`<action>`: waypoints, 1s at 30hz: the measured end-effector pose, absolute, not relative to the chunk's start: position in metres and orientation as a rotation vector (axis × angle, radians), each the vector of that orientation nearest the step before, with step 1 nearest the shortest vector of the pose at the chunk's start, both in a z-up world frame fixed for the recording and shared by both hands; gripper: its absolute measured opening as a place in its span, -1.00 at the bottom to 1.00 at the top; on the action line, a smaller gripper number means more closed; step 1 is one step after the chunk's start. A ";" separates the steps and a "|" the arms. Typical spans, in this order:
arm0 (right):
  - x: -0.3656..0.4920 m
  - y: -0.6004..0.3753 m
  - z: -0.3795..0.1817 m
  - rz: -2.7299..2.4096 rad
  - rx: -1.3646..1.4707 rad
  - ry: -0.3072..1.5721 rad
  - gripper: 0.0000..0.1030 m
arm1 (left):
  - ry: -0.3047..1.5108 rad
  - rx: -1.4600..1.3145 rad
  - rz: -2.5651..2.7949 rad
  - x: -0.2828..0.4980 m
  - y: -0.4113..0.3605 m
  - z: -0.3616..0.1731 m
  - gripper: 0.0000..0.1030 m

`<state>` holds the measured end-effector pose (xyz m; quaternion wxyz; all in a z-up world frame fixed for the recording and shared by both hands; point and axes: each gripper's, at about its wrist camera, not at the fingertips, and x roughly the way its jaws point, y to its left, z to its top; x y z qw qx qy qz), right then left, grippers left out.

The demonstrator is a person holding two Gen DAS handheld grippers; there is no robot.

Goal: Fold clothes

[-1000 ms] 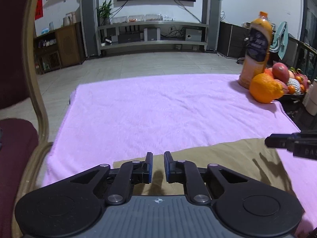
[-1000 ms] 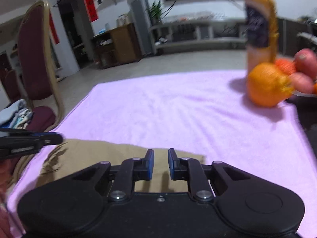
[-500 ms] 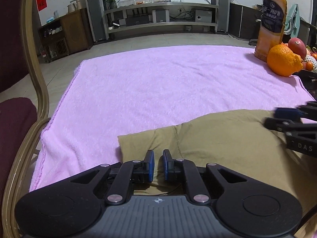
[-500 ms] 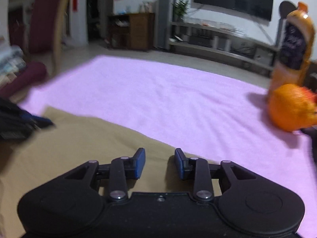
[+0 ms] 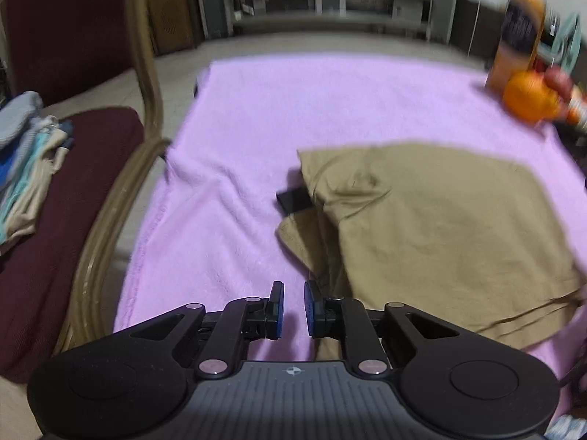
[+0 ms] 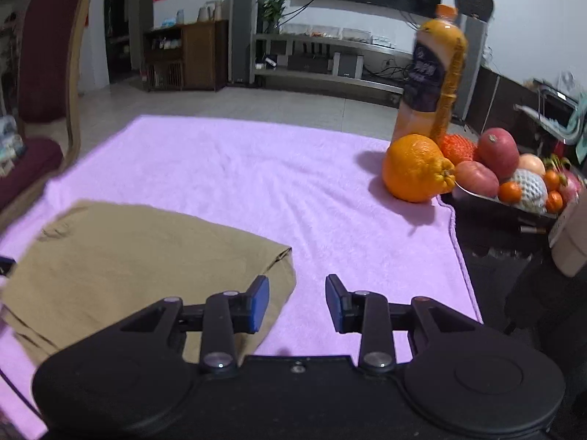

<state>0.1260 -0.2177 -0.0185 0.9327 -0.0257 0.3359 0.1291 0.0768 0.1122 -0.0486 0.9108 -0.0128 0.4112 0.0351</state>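
A tan garment [image 5: 440, 227] lies folded on the pink towel [image 5: 293, 110], its left edge rumpled. A small black piece [image 5: 293, 198] sticks out from under that edge. My left gripper [image 5: 293, 293] hovers over bare towel just left of the garment; its jaws are opening slightly with nothing between them. In the right wrist view the tan garment [image 6: 128, 256] fills the lower left of the pink towel [image 6: 256, 168]. My right gripper [image 6: 297, 293] is at the garment's right corner, its jaws opening and empty, the left finger over the cloth.
A wooden chair with a dark red cushion [image 5: 73, 201] stands left of the table, holding a pile of clothes [image 5: 25, 168]. At the far right are an orange juice bottle [image 6: 433, 80], a large orange [image 6: 414, 168] and a fruit bowl [image 6: 513, 198].
My left gripper has slid left off the tan garment to over bare towel. My right gripper's jaws have widened and it has shifted to the garment's right corner.
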 end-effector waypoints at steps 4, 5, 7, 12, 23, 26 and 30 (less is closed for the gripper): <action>0.105 -0.229 0.002 0.330 0.127 0.628 -0.28 | 0.702 -0.098 0.002 0.065 0.107 -0.024 -0.71; 0.105 -0.226 0.001 0.360 0.165 0.633 -0.29 | 0.691 -0.095 -0.015 0.068 0.102 -0.024 -0.71; 0.110 -0.210 -0.009 0.434 0.173 0.681 -0.44 | 0.709 -0.057 -0.039 0.074 0.086 -0.030 -0.71; 0.124 -0.157 -0.046 0.558 0.013 0.799 -0.52 | 0.795 0.061 -0.088 0.093 0.054 -0.061 -0.69; 0.102 -0.141 -0.080 0.513 -0.241 0.890 -0.81 | 0.874 0.201 -0.099 0.074 0.057 -0.083 -0.61; 0.084 -0.157 -0.071 0.494 -0.238 0.895 -0.80 | 0.884 0.216 -0.128 0.055 0.057 -0.078 -0.61; 0.069 -0.189 -0.056 0.466 -0.037 0.874 -0.25 | 0.883 0.153 -0.187 0.033 0.062 -0.068 -0.59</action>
